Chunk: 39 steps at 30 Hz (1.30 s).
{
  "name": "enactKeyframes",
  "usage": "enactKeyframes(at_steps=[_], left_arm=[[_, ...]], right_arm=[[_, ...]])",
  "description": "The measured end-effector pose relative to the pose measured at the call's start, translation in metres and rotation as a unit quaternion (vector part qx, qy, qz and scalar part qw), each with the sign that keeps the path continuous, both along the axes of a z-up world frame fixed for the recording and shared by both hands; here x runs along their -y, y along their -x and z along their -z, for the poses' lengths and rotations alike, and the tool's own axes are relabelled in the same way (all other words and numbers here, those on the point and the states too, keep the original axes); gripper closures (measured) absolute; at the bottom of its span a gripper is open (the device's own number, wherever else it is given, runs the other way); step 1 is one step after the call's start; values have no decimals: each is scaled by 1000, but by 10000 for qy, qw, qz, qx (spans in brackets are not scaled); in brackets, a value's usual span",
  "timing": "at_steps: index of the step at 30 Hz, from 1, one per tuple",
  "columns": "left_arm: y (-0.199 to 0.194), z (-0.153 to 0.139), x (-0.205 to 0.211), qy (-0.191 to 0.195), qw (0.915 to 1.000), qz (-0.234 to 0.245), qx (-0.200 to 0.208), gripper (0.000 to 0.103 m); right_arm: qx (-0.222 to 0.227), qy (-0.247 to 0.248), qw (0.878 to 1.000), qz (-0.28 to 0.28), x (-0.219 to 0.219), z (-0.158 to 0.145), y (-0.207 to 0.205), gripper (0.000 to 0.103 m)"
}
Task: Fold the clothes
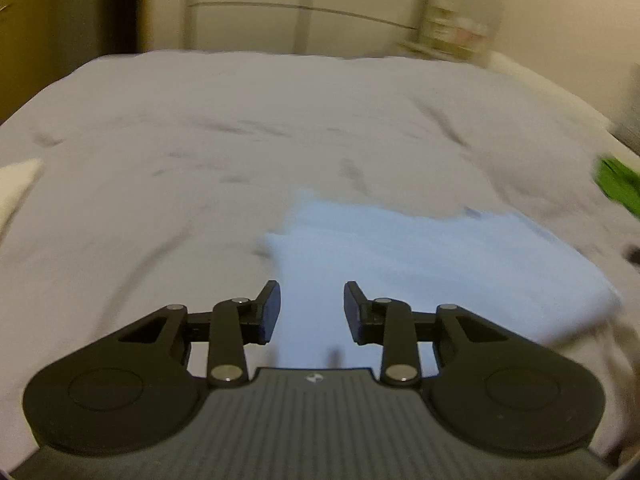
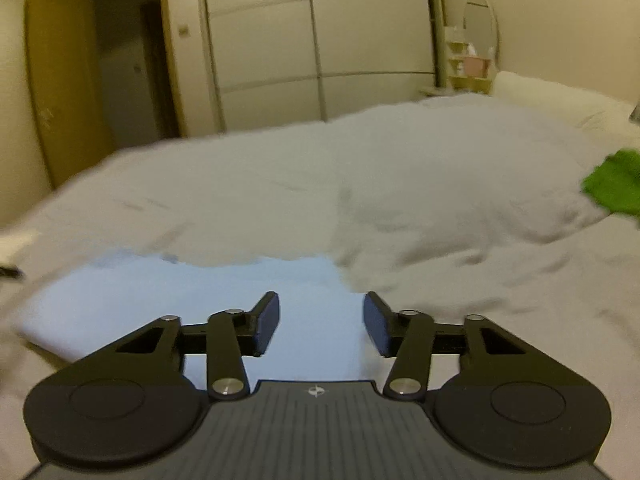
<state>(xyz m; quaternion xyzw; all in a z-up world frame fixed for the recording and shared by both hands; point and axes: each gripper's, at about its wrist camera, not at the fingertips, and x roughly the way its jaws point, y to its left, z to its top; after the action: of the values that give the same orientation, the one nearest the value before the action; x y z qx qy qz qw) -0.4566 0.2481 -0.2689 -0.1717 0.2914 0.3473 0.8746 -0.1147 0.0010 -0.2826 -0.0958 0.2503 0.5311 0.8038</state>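
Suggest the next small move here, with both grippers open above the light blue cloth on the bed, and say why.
Probably lift both grippers clear and reach toward the green garment at the bed's right. The blue cloth already lies as a flat rectangle on the white bedcover, and the left gripper and right gripper hold nothing between their open jaws. Blur hides whether the edges are neat.

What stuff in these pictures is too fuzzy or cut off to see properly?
- Green cloth: cut off by the right edge in both views, so its shape is unknown.
- Light blue cloth: blurred; fold layers unreadable, near edge hidden behind the left gripper and right gripper.
- Shelf items: too small in the right view, smeared in the left.
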Motion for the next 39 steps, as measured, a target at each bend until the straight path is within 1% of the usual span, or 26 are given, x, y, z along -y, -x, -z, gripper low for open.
enactKeyframes(at_steps=[2, 4, 6, 7, 8, 9, 11, 13, 14, 16, 18, 21, 23, 24, 25, 26, 28, 29, 30, 31, 33, 35, 36, 37, 38, 39], left_arm=[[-25, 12, 24, -287, 9989, 365, -29, 74], [-48, 31, 31, -371, 9977, 524, -212, 74], [-59, 52, 31, -435, 9961, 519, -570, 73], [-57, 61, 26, -348, 9960, 503, -645, 72], [-50, 66, 21, -228, 9969, 526, -547, 72], [-43, 67, 19, -172, 9974, 498, -486, 73], [-35, 67, 19, -502, 9949, 256, -831, 73], [-26, 60, 14, -500, 9945, 106, -910, 77], [-23, 55, 12, -482, 9946, 25, -924, 81], [-23, 37, 16, -636, 9935, 4, -948, 83], [-36, 22, 20, -763, 9929, 213, -887, 83], [-71, 14, 26, -644, 9914, 877, -726, 83], [-99, 21, 27, -545, 9866, 1336, -759, 82], [-112, 31, 24, -464, 9850, 1424, -854, 82], [-124, 42, 19, -372, 9838, 1454, -976, 82], [-133, 52, 12, -336, 9838, 1385, -1089, 81], [-141, 68, -8, -353, 9857, 1078, -1248, 81], [-140, 70, -20, -303, 9883, 899, -1191, 93], [-138, 71, -31, -206, 9912, 729, -1082, 97], [-131, 68, -41, -155, 9936, 468, -1016, 96], [-115, 60, -47, -410, 9934, 25, -1073, 94], [-98, 46, -41, -722, 9925, -144, -978, 93], [-88, 40, -38, -718, 9938, -148, -832, 89], [-76, 35, -34, -688, 9950, -162, -700, 85], [-69, 32, -32, -684, 9953, -205, -647, 75], [-66, 30, -33, -694, 9952, -259, -640, 72]], right_arm=[[73, -65, 9997, -207, -11, 8, 27, 63], [340, 27, 9984, -446, -25, 23, 53, 65], [860, 392, 9940, -557, -38, 46, 69, 68], [1123, 656, 9904, -468, -40, 58, 69, 67], [1330, 902, 9863, -376, -41, 70, 66, 67], [1267, 1035, 9861, -279, -36, 77, 56, 68], [842, 1044, 9909, -151, -26, 77, 38, 65], [416, 1050, 9936, -22, -17, 77, 19, 61], [239, 1046, 9942, 37, -13, 75, 12, 61], [209, 982, 9949, 115, -19, 55, 20, 60], [208, 752, 9970, -11, -29, 35, 28, 61], [244, 399, 9975, -526, -53, 16, 41, 61], [304, 619, 9928, -984, -81, 23, 51, 62], [331, 786, 9893, -1182, -94, 30, 54, 69], [364, 1005, 9865, -1244, -107, 40, 55, 71], [397, 1215, 9848, -1179, -118, 50, 50, 71], [456, 1349, 9864, -818, -129, 62, 31, 73], [479, 1405, 9870, -620, -134, 68, 21, 73], [474, 1412, 9882, -346, -135, 69, 8, 65], [449, 1414, 9889, -86, -135, 70, -5, 60], [239, 1371, 9899, 281, -126, 65, -22, 64], [239, 1156, 9922, 409, -108, 53, -17, 65], [186, 1018, 9938, 408, -94, 49, -13, 64], [148, 899, 9950, 397, -86, 45, -9, 60], [112, 797, 9960, 392, -80, 44, -5, 56], [98, 750, 9962, 429, -74, 45, 1, 51]])
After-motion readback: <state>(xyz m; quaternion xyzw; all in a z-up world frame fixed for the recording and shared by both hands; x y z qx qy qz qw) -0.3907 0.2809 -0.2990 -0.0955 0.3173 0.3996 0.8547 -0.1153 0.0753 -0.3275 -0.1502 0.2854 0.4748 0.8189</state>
